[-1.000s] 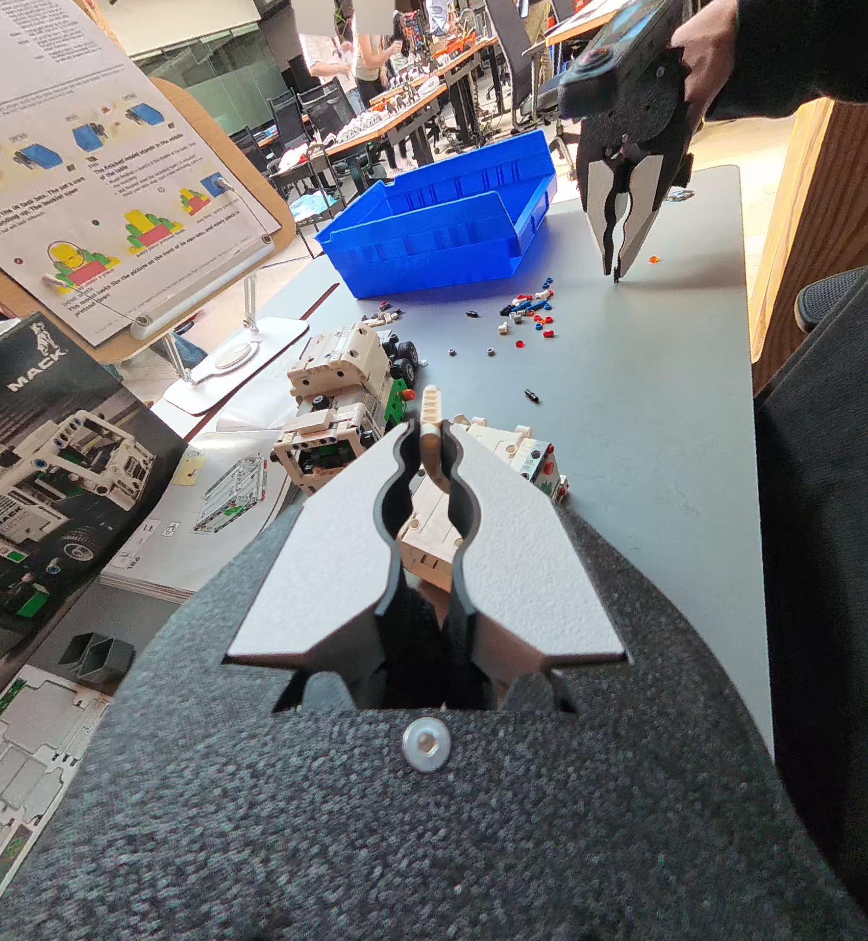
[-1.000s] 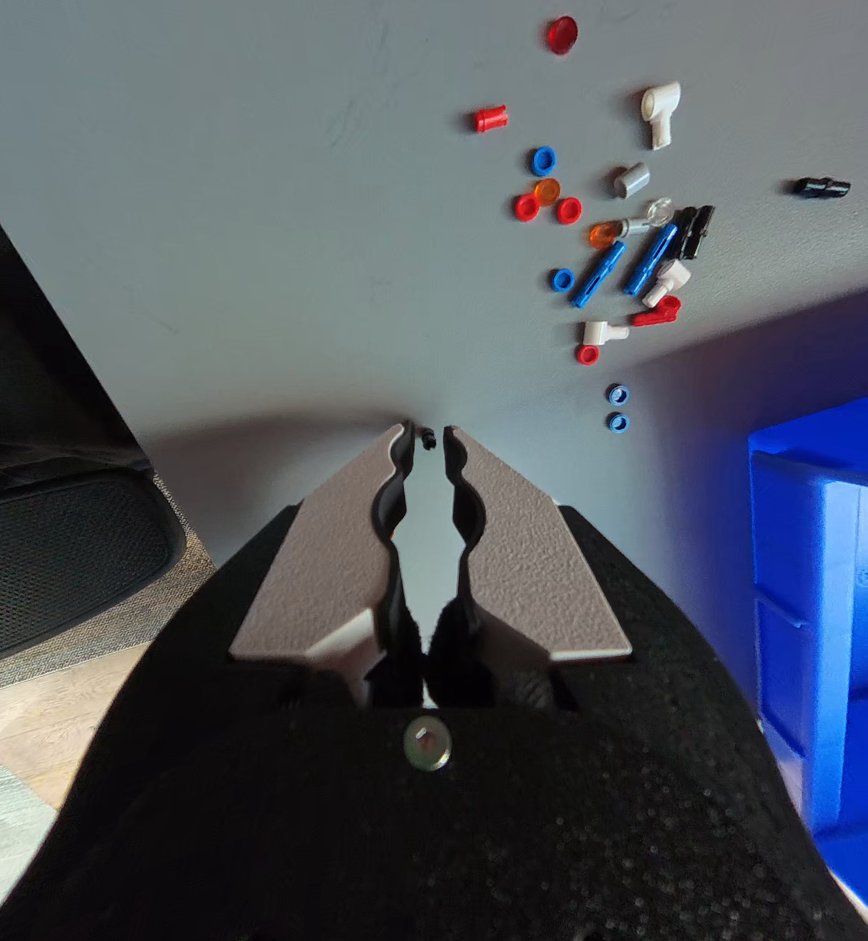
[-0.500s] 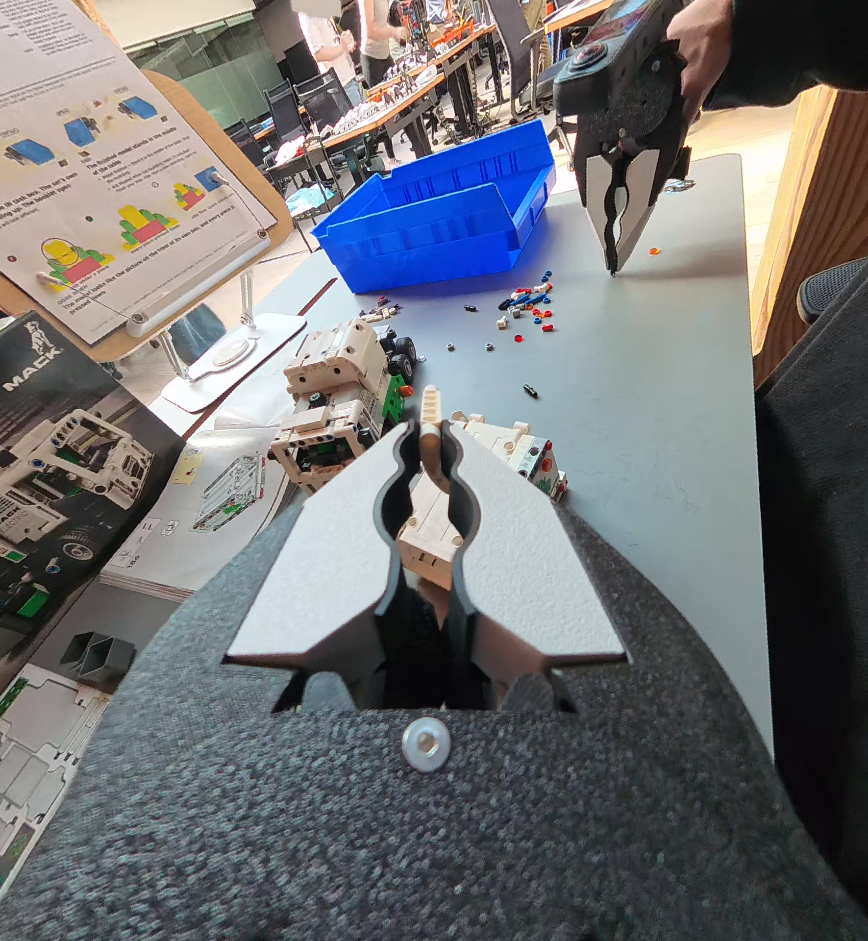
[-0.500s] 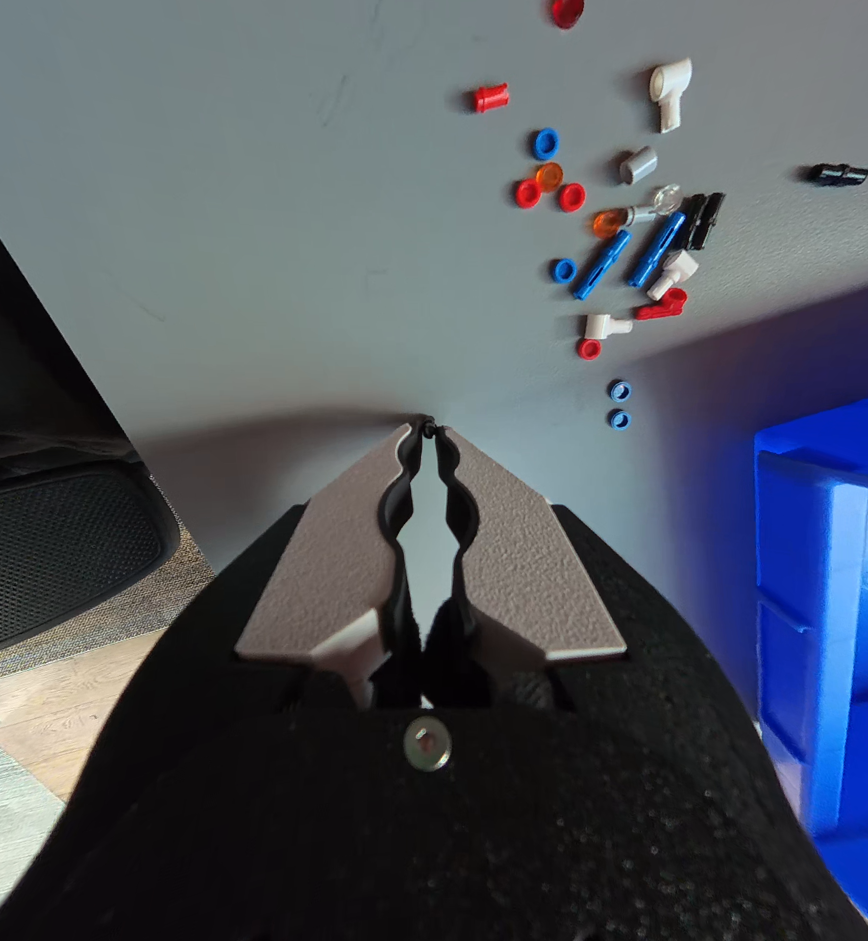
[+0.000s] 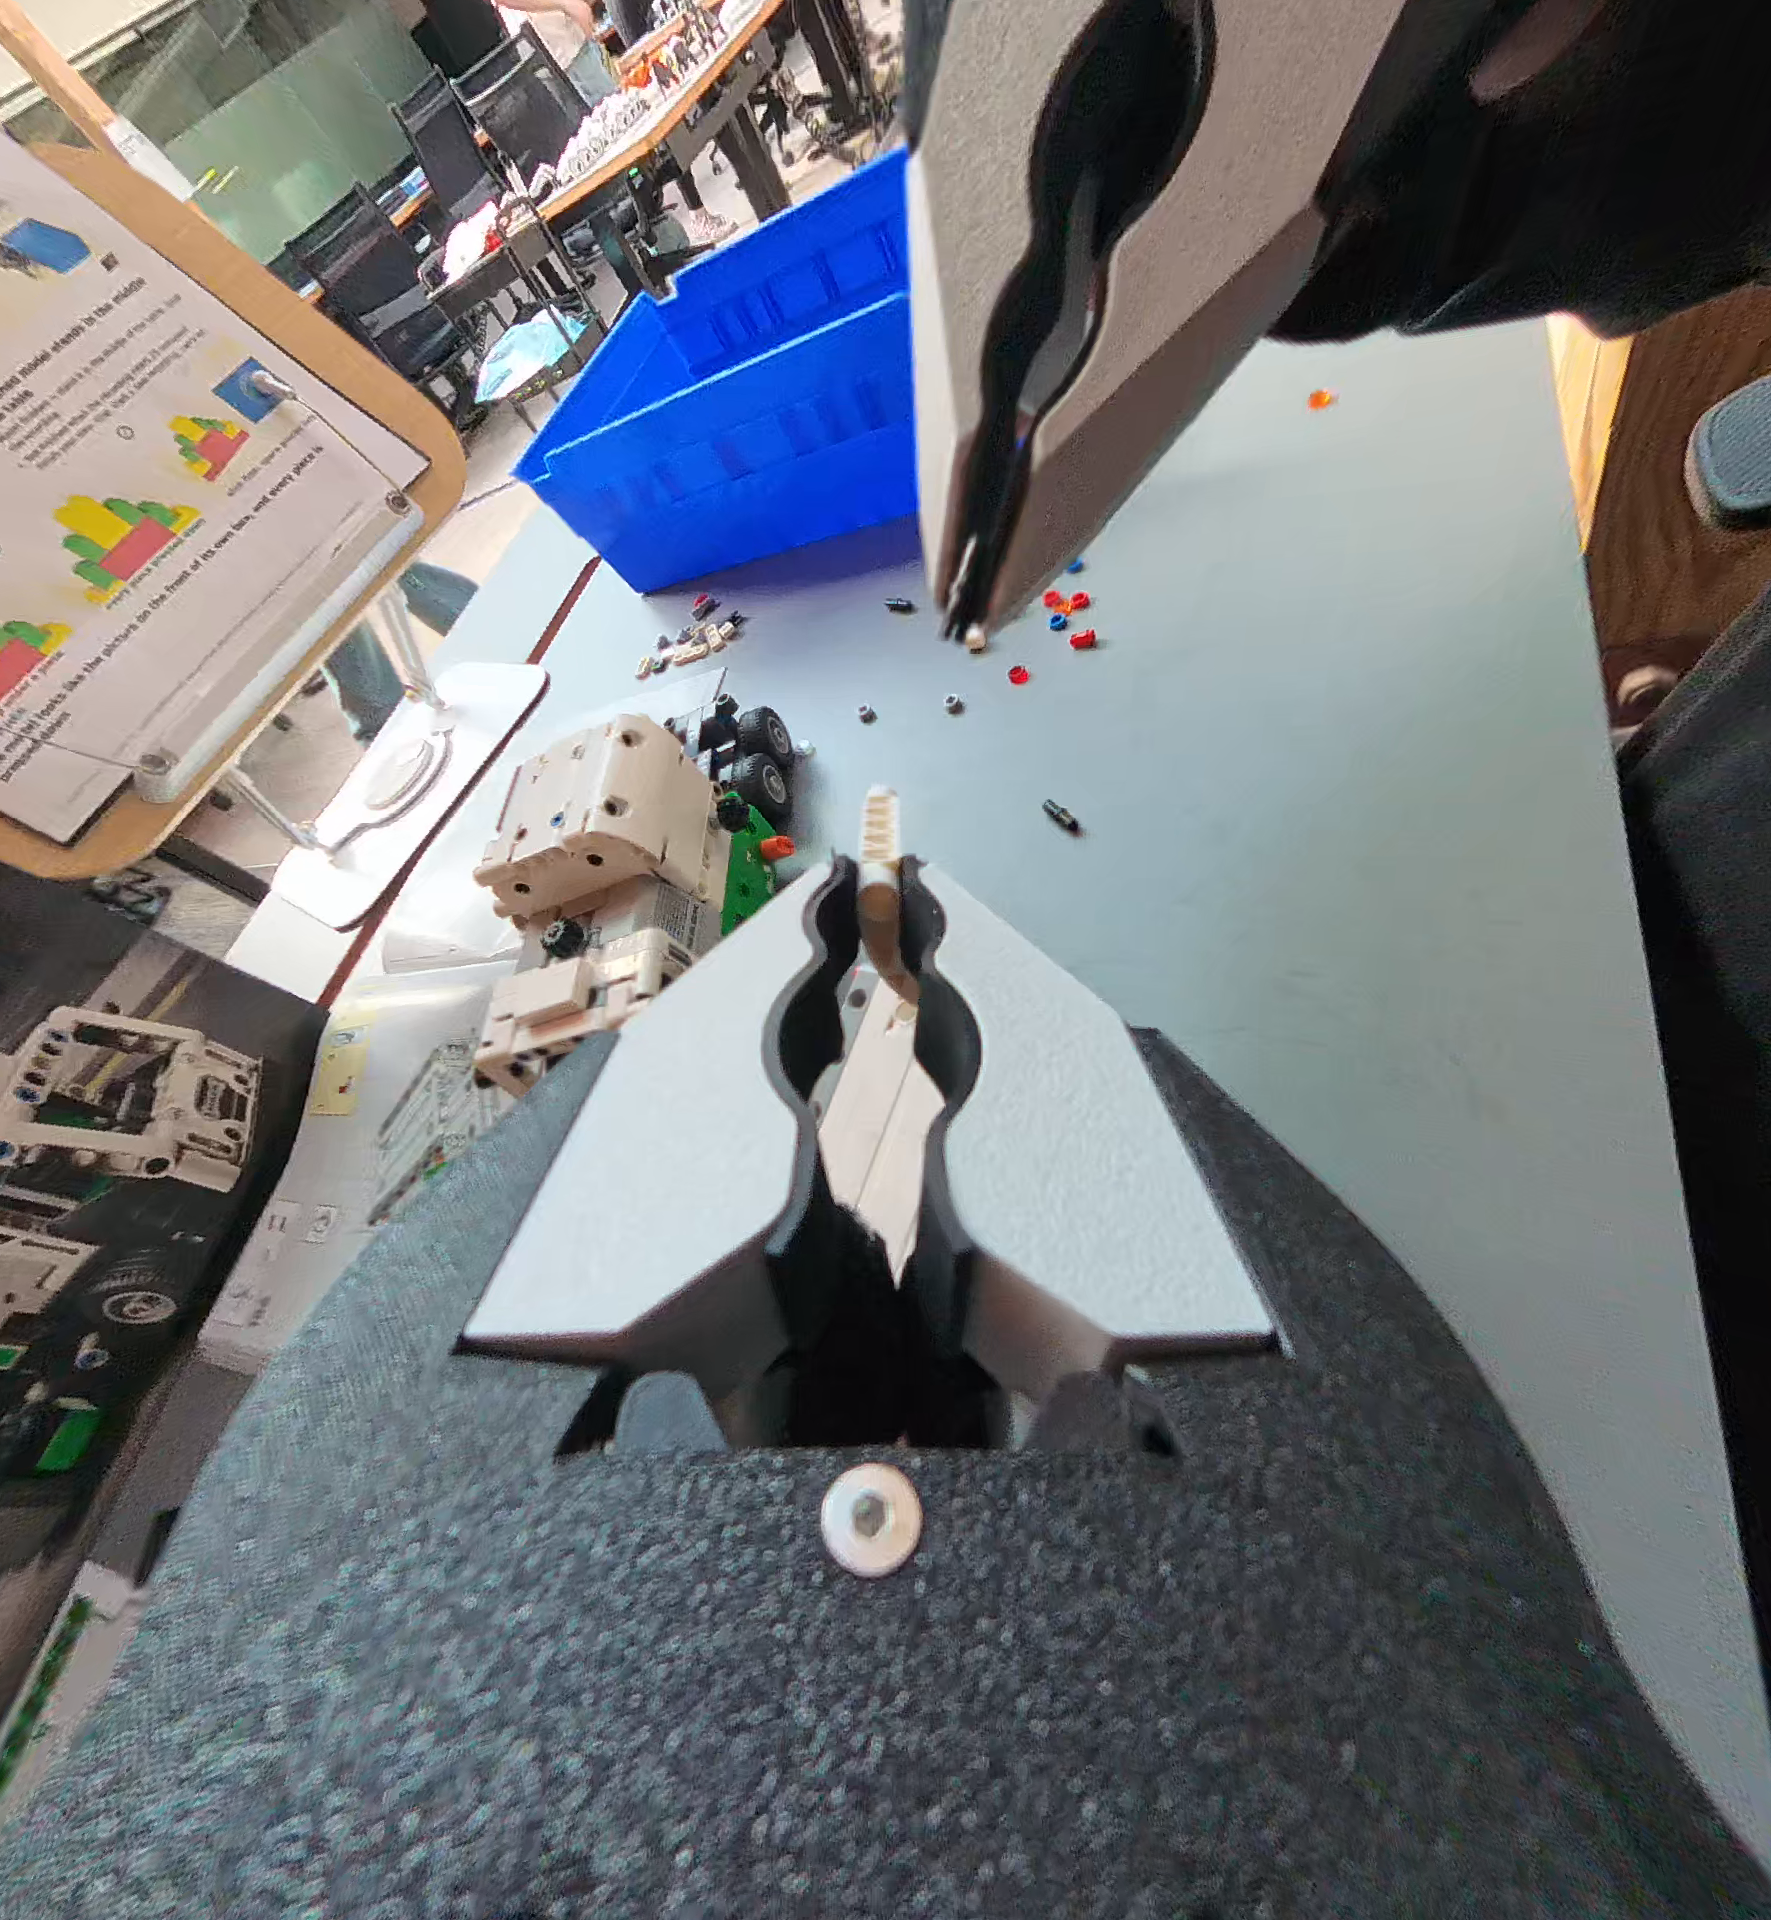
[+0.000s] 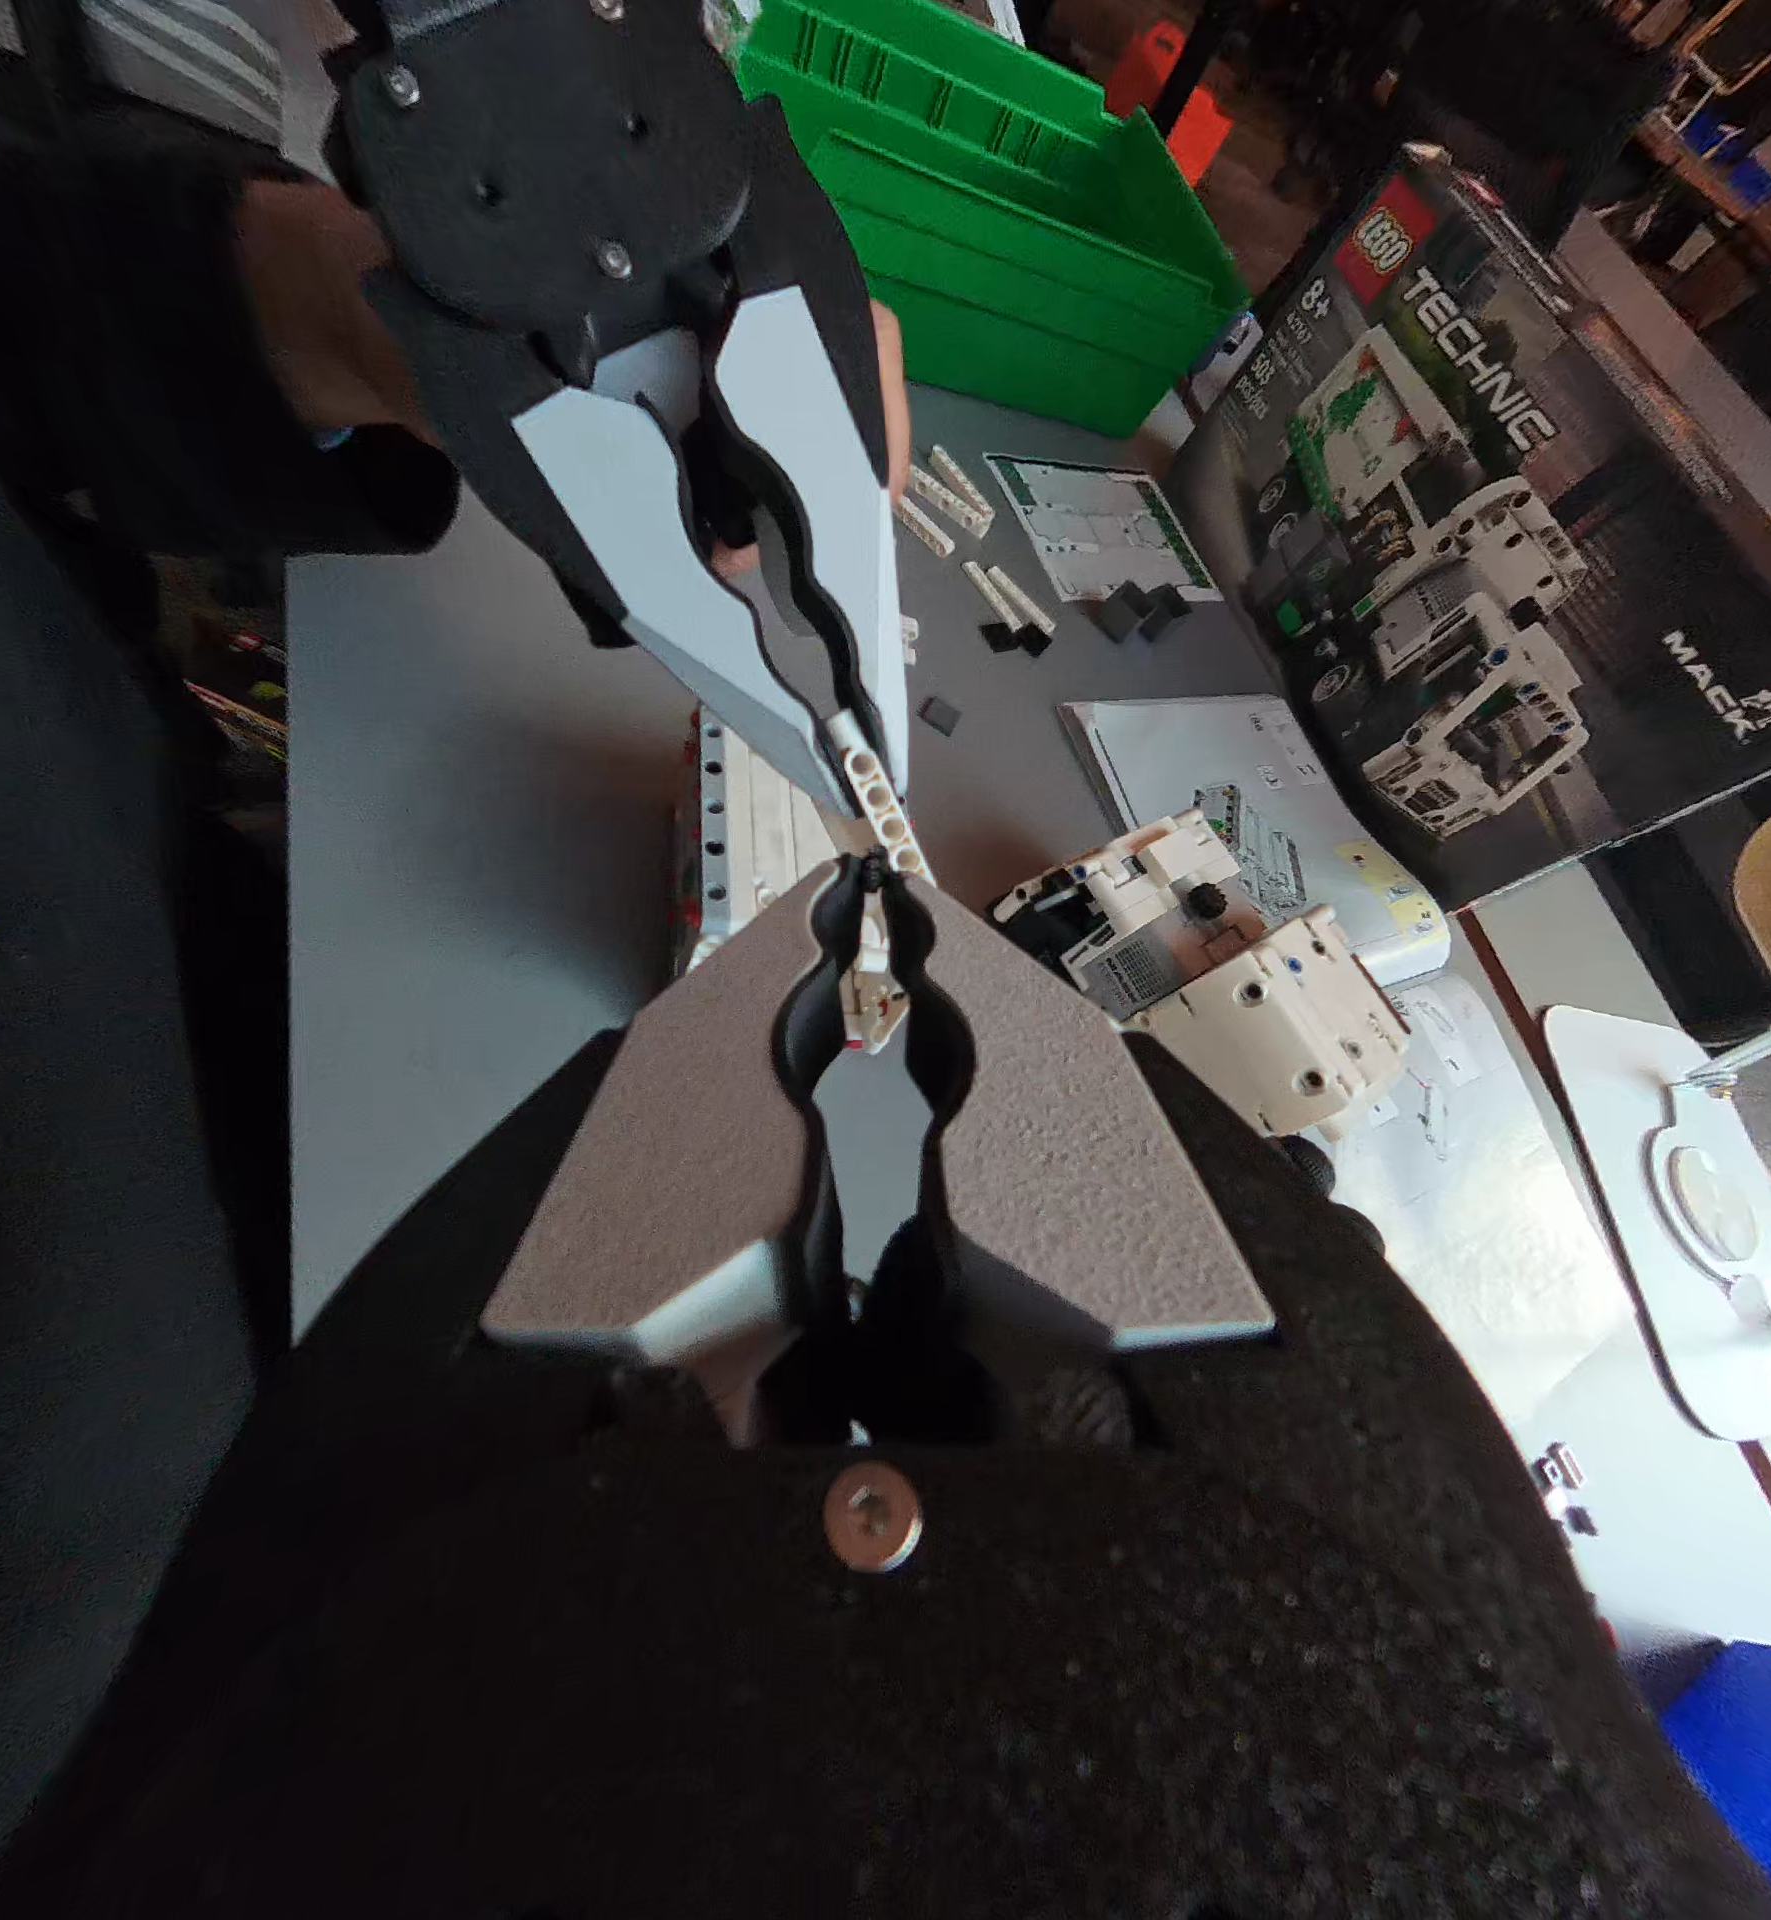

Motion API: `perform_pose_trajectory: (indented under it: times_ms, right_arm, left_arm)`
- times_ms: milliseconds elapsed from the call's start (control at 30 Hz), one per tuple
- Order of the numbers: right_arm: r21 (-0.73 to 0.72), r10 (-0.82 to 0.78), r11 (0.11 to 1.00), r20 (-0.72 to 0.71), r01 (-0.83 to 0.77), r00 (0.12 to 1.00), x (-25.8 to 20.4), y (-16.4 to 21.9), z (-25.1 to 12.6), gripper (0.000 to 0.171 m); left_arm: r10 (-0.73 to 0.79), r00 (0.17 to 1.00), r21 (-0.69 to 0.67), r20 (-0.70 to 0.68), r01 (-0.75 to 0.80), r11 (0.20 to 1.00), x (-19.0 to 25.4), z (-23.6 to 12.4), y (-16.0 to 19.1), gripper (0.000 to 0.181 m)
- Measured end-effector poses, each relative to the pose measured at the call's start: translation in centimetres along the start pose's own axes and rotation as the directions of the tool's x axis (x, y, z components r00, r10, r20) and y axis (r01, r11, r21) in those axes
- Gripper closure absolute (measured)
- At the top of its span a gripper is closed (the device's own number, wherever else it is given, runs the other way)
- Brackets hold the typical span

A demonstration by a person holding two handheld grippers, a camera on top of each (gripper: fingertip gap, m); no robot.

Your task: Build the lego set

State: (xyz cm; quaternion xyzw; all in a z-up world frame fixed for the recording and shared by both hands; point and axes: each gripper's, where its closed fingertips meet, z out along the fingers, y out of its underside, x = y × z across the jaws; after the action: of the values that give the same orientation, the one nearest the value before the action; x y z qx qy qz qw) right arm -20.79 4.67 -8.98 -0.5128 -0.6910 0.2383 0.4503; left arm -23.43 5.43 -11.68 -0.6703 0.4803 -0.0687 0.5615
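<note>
The left tool (image 5: 876, 883) is clenched on a white holed beam (image 5: 881, 831) whose tip juts just past its fingertips. In the right wrist view that beam (image 6: 881, 795) reaches down almost onto the right tool (image 6: 873, 873), which is pinched shut on a tiny dark pin (image 6: 875, 862); the pin is too small to make out in detail. Pin and beam look nearly touching, so the step in hand seems to be seating the pin in a beam hole.

Just left of the left tool stands the partly built truck (image 5: 632, 852), a cream body with black wheels and a green plate. A flat white panel assembly (image 6: 746, 810) lies under the two tools. The build looks well started but far from finished.

Beyond the left tool, loose small parts (image 5: 1057, 623) in red, blue and black lie scattered on the grey worktop (image 5: 1328, 935), with a blue bin (image 5: 756, 457) behind them. To the left lie an instruction booklet (image 6: 1224, 769) and the set's box (image 6: 1504, 499), and a sheet on a wooden stand (image 5: 185, 520) rises above them. A green bin (image 6: 974, 239) sits at the far end beyond the right tool. The room behind holds more desks and office chairs.
</note>
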Motion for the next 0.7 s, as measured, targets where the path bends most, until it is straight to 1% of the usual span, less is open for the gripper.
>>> perform_pose_trajectory:
  times_ms: [33, 133, 200, 267, 467, 700]
  right_arm:
    - [-0.026, -0.012, 1.000, -0.007, 0.012, 1.000, -0.1, 0.2, 0.7, 0.168]
    - [-0.033, -0.009, 0.999, -0.005, 0.008, 1.000, -0.5, 0.7, 1.7, 0.168]
    - [-0.029, -0.009, 1.000, -0.019, 0.008, 1.000, -0.3, 1.0, 1.9, 0.168]
    - [-0.033, 0.012, 0.999, -0.009, -0.012, 1.000, -0.3, 1.2, 1.9, 0.168]
    - [-0.025, 0.039, 0.999, 0.022, -0.038, 0.999, -0.9, 1.6, 2.0, 0.168]
    - [-0.024, 0.054, 0.998, 0.019, -0.053, 0.998, -0.9, 1.9, 1.9, 0.168]
  left_arm:
    - [0.035, 0.999, -0.020, 0.007, -0.035, 0.999, 0.1, 0.3, 0.0, 0.177]
    - [0.159, 0.986, -0.079, 0.041, -0.156, 0.985, 0.2, 1.0, 0.2, 0.177]
    - [0.221, 0.975, -0.095, 0.038, -0.217, 0.972, 0.6, 1.2, 0.3, 0.177]
    - [0.268, 0.961, -0.097, 0.061, -0.262, 0.960, 0.6, 1.4, 0.0, 0.176]
    - [0.326, 0.943, -0.130, 0.060, -0.317, 0.940, 1.1, 1.7, -0.3, 0.177]
    - [0.377, 0.924, -0.167, 0.067, -0.362, 0.917, 1.2, 1.9, -0.2, 0.176]
